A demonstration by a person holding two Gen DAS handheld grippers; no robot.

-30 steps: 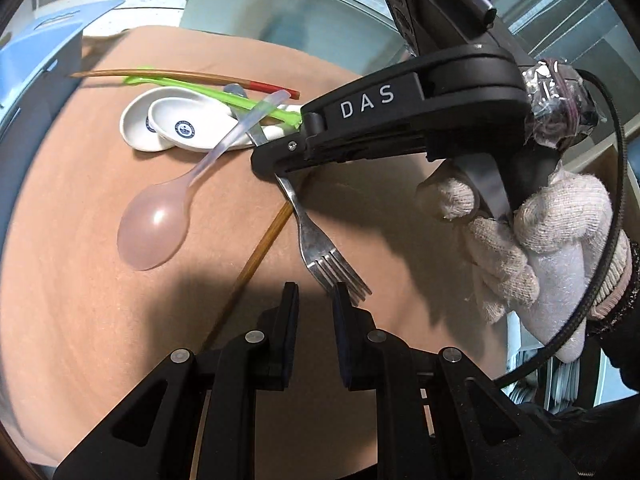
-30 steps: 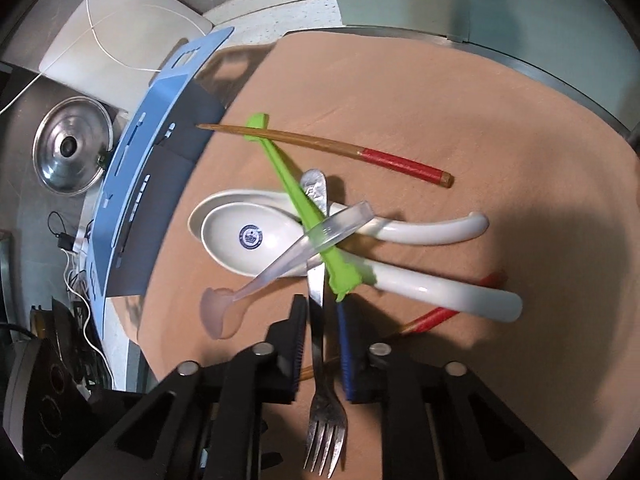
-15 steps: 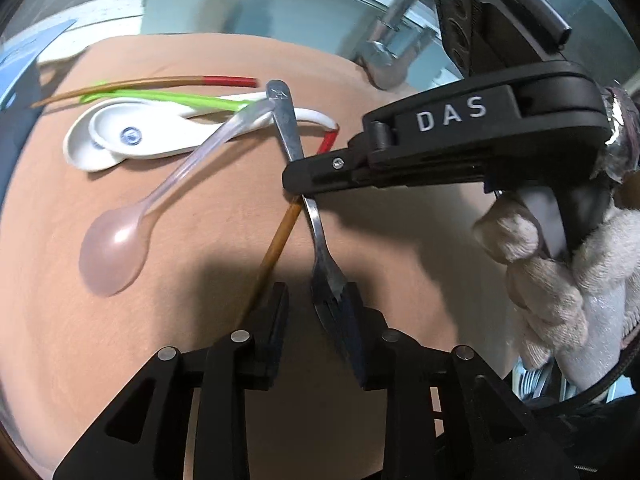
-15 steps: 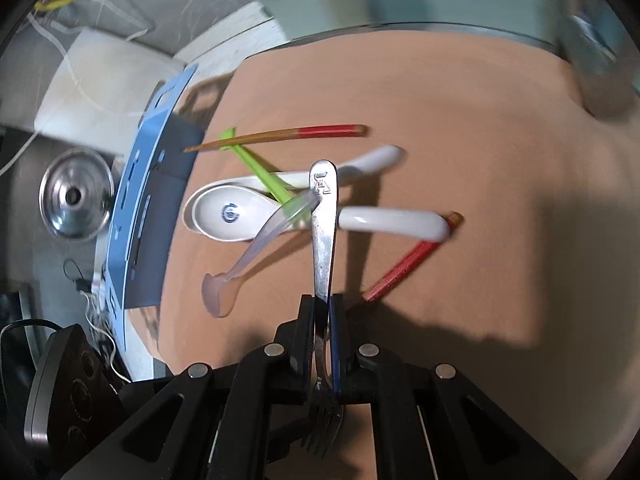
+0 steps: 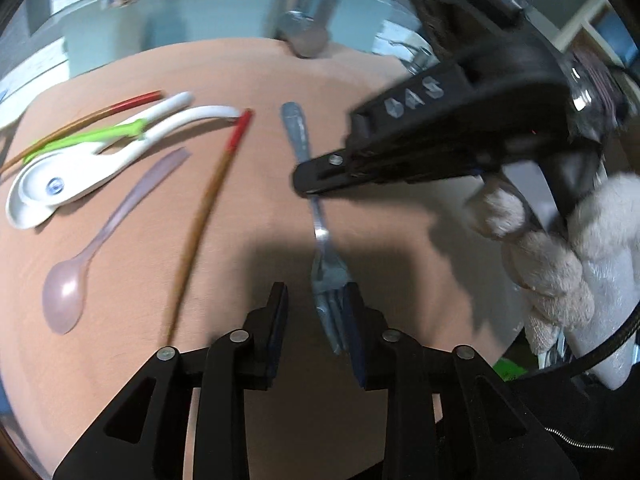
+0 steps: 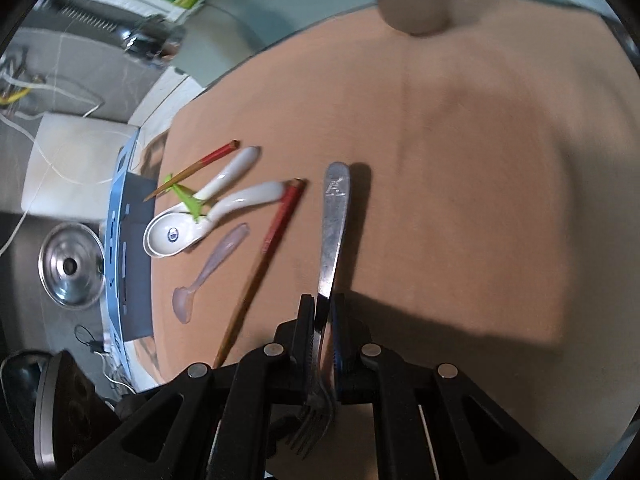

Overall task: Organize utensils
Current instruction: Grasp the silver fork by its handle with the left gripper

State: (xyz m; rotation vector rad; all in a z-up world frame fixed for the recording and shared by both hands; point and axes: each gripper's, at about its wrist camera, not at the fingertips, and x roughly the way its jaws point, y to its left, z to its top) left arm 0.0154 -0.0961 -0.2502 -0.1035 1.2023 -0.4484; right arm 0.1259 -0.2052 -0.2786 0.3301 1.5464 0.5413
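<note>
Ok, R gripper (image 6: 325, 344) clamped on fork (image 6: 334, 216) mid-shank, handle fwd, clear of the spoon/chopstick pile (image 6: 208, 204). L gripper (image 5: 316, 312) jaws just been opening, tines between but not pinched. Keep fork level, set down apart, parallel.

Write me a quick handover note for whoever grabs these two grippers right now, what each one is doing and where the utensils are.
Right gripper: shut on the metal fork, gripping its neck.
Left gripper: jaws have just been opening; fork tines sit between them, not pinched.
On the tan mat: two white ceramic spoons, green utensil, translucent plastic spoon and two red-tipped chopsticks, loosely piled to the left.
Done: fork pulled clear of the pile.
Left: place the fork, then sort the rest.
</note>
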